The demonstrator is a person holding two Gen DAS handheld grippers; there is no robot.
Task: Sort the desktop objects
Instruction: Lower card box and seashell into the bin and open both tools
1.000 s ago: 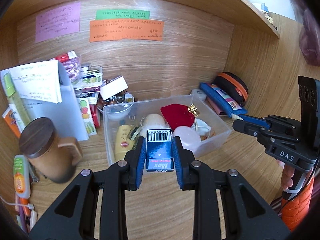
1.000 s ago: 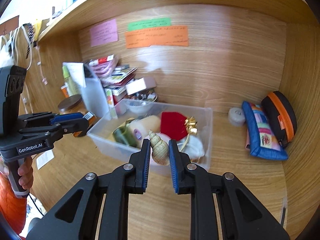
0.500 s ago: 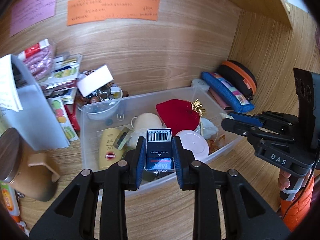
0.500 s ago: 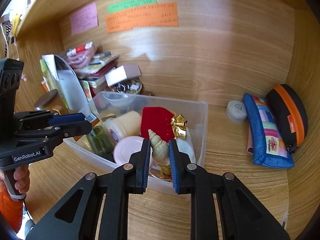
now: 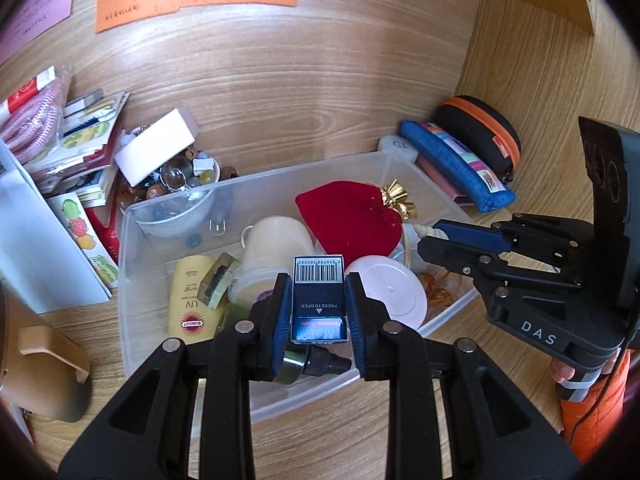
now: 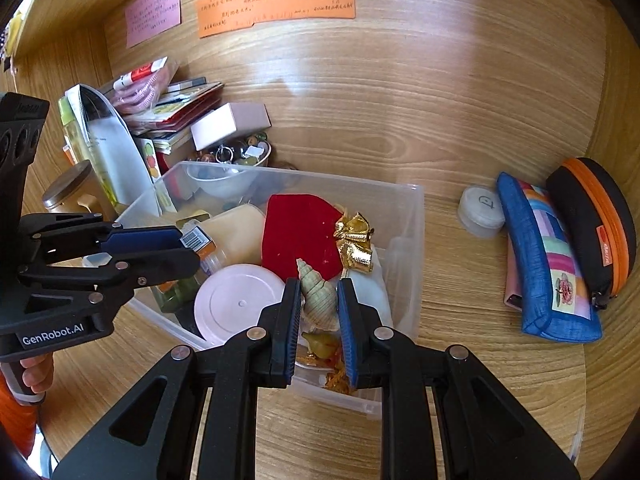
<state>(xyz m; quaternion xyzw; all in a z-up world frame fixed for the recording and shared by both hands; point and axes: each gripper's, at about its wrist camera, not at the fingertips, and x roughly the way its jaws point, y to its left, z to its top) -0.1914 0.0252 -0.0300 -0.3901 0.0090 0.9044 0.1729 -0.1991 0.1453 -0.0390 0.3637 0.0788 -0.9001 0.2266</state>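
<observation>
My left gripper (image 5: 319, 307) is shut on a small dark blue staple box (image 5: 319, 296) with a barcode end, held over the front of a clear plastic bin (image 5: 136, 264). My right gripper (image 6: 319, 308) is shut on a pale spiral seashell (image 6: 318, 294), held over the bin's right front part (image 6: 416, 240). The bin holds a red velvet pouch (image 6: 300, 232) with a gold bow, a pink round lid (image 6: 236, 300), a cream jar (image 5: 276, 236), a yellow UV tube (image 5: 188, 296) and a small clear bowl (image 5: 172, 220). Each gripper shows in the other's view, the right one (image 5: 434, 236) and the left one (image 6: 188, 240).
A blue patchwork pouch (image 6: 548, 264), a black and orange case (image 6: 596, 220) and a small white round tin (image 6: 478, 210) lie right of the bin. Books, packets, a white box (image 5: 158, 148) and a brown lidded mug (image 5: 44, 368) crowd the left. Wooden walls close the back and right.
Both grippers have moved forward and down over the bin, still holding their objects. The bin and its contents look larger and closer.
</observation>
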